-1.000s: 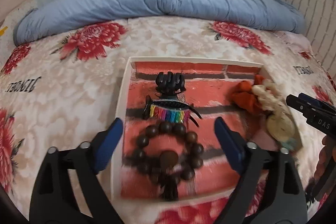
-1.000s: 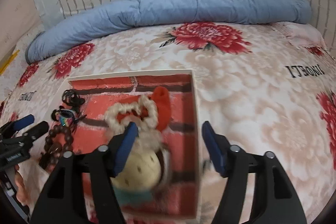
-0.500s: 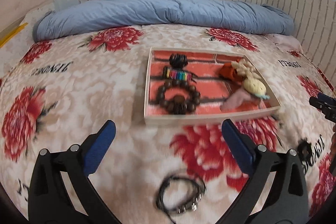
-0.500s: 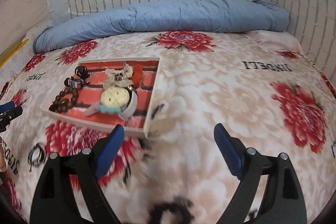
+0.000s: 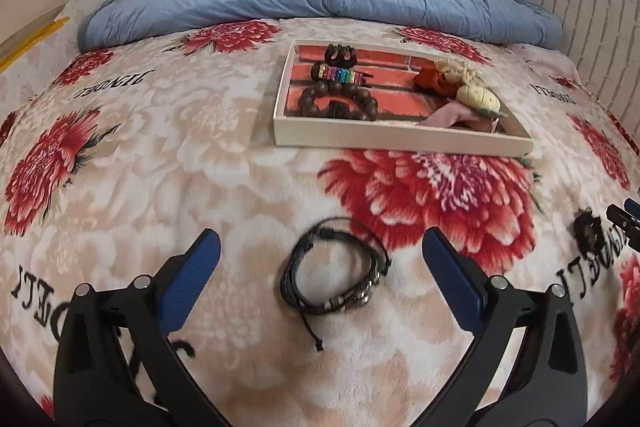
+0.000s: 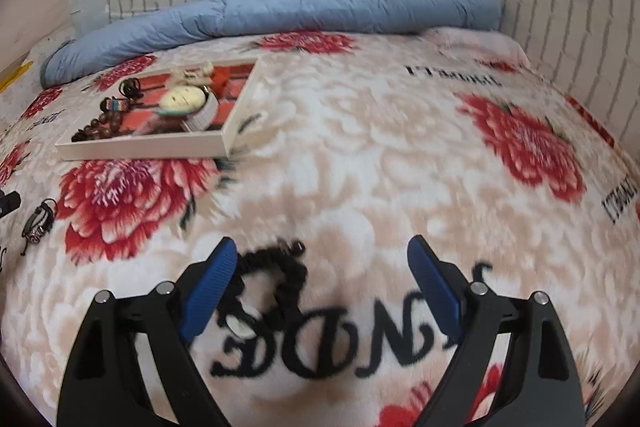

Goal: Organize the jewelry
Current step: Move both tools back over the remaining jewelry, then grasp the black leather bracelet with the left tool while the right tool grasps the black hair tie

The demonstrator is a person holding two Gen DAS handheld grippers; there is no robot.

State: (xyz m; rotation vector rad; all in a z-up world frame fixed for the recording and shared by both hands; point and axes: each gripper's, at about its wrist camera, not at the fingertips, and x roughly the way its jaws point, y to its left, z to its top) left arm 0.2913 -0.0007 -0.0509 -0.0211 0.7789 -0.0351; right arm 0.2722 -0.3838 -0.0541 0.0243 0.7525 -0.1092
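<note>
A white shallow tray (image 5: pixel 400 143) with a red brick-print floor lies on the flowered blanket. It holds a wooden bead bracelet (image 5: pixel 340 101), a rainbow clip (image 5: pixel 338 73), a black claw clip (image 5: pixel 340 53), scrunchies (image 5: pixel 430 81) and a cream round piece (image 5: pixel 478 97). Nearer, a black cord bracelet (image 5: pixel 336 267) lies on the blanket between the fingers of my left gripper (image 5: pixel 320 243), which stands open and clear of it. A black scrunchie (image 6: pixel 280 267) lies beside the left finger of my open right gripper (image 6: pixel 322 247), untouched. The tray (image 6: pixel 140 149) shows far left in the right wrist view.
A rolled blue quilt (image 5: pixel 320 3) runs along the far side of the bed under a white brick-pattern wall. The right gripper's tip (image 5: pixel 624 219) shows at the right edge of the left wrist view, next to the scrunchie (image 5: pixel 588 227). Bare blanket surrounds the tray.
Both grippers have drawn back from over the tray to the near part of the bed, and their jaws stand wider. The cord bracelet and the black scrunchie have come into view between the fingers.
</note>
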